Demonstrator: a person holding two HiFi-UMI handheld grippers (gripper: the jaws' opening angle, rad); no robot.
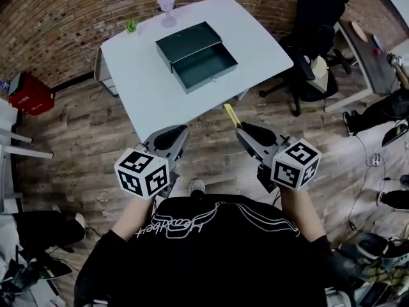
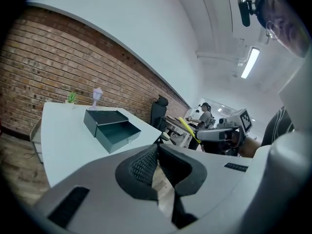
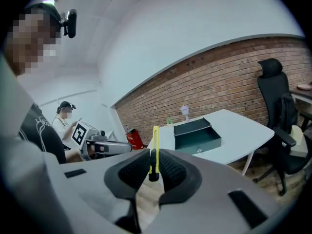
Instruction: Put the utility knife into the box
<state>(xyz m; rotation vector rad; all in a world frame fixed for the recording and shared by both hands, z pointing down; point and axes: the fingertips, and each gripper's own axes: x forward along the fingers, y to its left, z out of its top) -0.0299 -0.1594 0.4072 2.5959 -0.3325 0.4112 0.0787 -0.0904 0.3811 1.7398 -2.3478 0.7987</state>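
Note:
A yellow utility knife (image 1: 231, 115) (image 3: 155, 147) stands out of my right gripper (image 1: 243, 130) (image 3: 154, 168), which is shut on it with its pads pressed on both sides. It hovers over the floor just off the white table's (image 1: 147, 75) near edge. The dark green box (image 1: 196, 57) (image 3: 196, 135) (image 2: 110, 126) lies open on the table, its lid flipped back. My left gripper (image 1: 177, 135) (image 2: 155, 165) is shut with nothing between its pads, held level with the right one near the table edge. The knife (image 2: 186, 127) shows in the left gripper view too.
A pale goblet (image 1: 167, 8) and a small green plant (image 1: 131, 25) stand at the table's far edge. A black office chair (image 1: 316, 37) is to the right of the table, a red crate (image 1: 29, 93) at left. Another person (image 3: 66, 123) sits behind.

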